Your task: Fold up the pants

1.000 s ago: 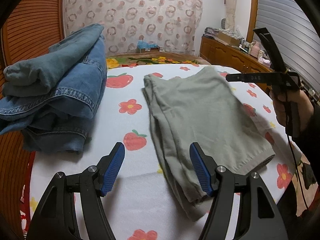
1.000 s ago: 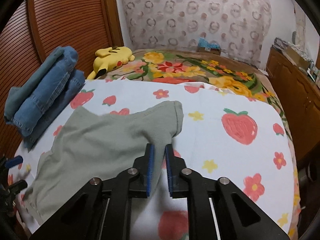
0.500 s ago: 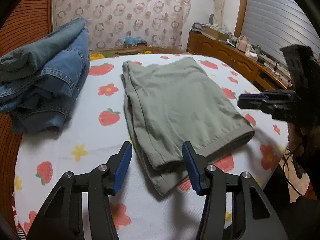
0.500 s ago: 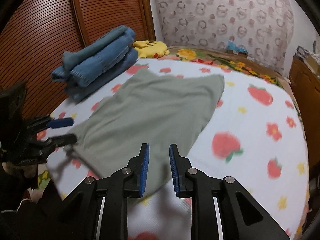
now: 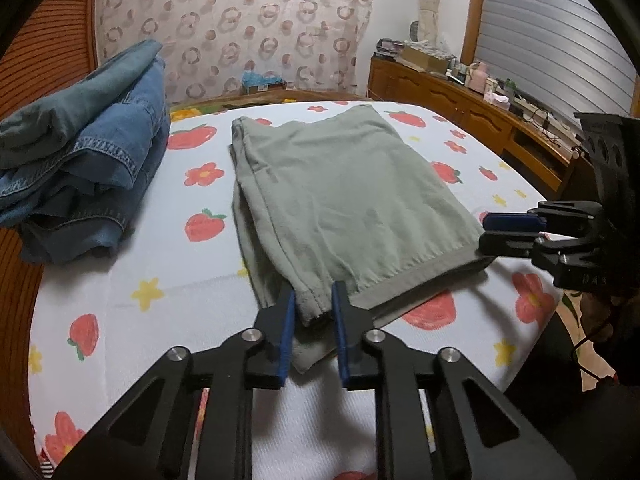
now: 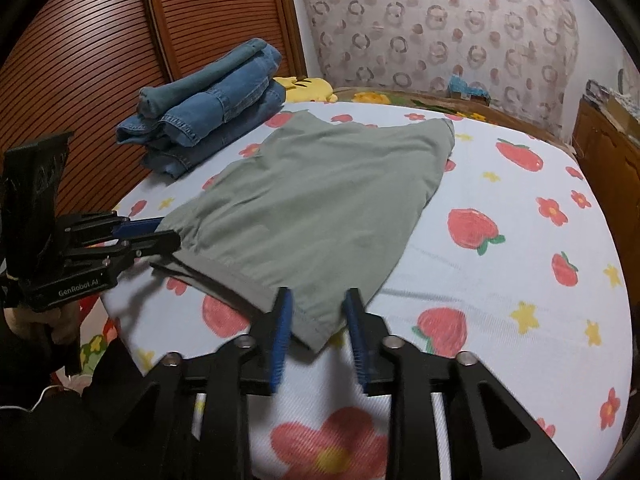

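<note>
The grey-green pants (image 5: pixel 352 200) lie folded flat in the middle of the bed (image 5: pixel 168 276), on the strawberry-and-flower sheet, their hem edge toward the person. In the left wrist view the left gripper (image 5: pixel 313 312) sits at 6 o'clock with its blue-padded fingers (image 5: pixel 286 332) narrowed around the near left corner of the hem; a small gap shows on either side of the cloth, so I cannot tell whether the pads actually pinch it. The right gripper (image 5: pixel 486 236) shows at 3 o'clock in that view, at the other hem corner. In the right wrist view the right gripper (image 6: pixel 316 320) straddles that corner at 6 o'clock with its jaws clearly apart, not clamping the fabric (the cloth tip lies loose between them). There the left gripper (image 6: pixel 170 232) appears at 9 o'clock, its tips meeting the hem. A stack of folded jeans (image 5: pixel 80 172) sits at 10 o'clock, beside the pants but apart from them.
</note>
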